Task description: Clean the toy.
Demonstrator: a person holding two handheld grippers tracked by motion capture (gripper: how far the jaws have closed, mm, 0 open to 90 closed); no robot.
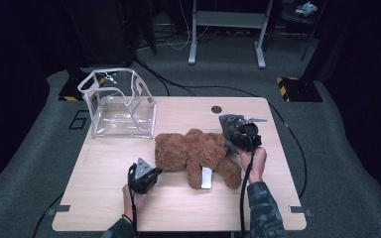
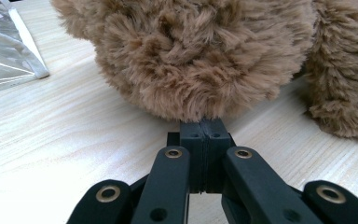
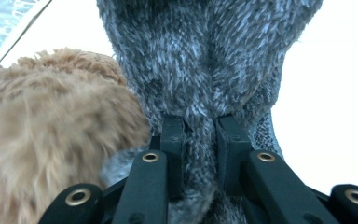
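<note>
Your brown teddy bear [image 1: 197,152] lies on its side at the middle of the surface [image 1: 104,168], a white tag [image 1: 206,177] on its lower leg; no writing on the tag can be read. Your left gripper [image 1: 151,173] sits just beside the bear's near-left end, its jaws pressed together with nothing between them, tips touching the fur. Your right gripper [image 3: 200,135] is at the bear's right end, jaws clamped on a fold of grey plush toy [image 3: 205,60]. A clear plastic bag [image 1: 121,104] stands behind and to the left of the bear.
</note>
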